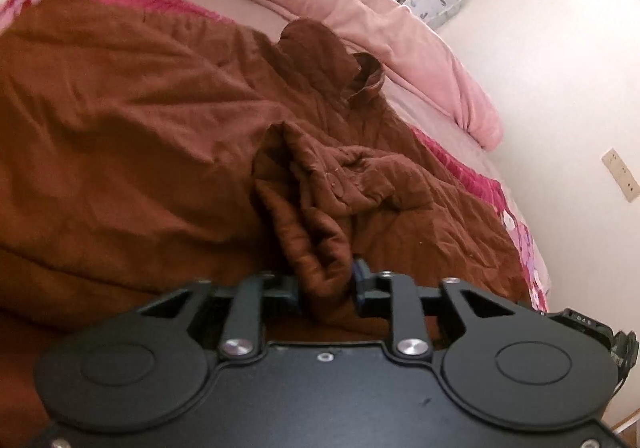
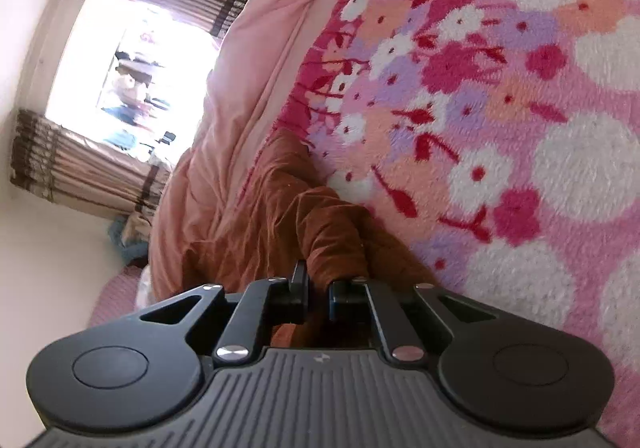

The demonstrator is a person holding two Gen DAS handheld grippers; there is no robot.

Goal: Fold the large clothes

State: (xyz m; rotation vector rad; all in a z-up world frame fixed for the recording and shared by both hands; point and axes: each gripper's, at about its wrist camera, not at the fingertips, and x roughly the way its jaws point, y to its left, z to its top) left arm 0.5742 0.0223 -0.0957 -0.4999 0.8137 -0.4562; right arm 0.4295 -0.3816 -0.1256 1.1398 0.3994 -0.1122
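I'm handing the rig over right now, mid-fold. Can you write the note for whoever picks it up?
Left tongs: closed on a bunched fold of the brown garment.
Right tongs: shut on another part of the same brown cloth, seen in the right wrist view.
Where things are: the garment lies spread and wrinkled on the floral blanket on the bed, with the pink duvet heaped along its far side.
Done: both grips are taken.
Left: no neat fold shows yet; lift, bring the held parts over, lay flat, smooth, then repeat.
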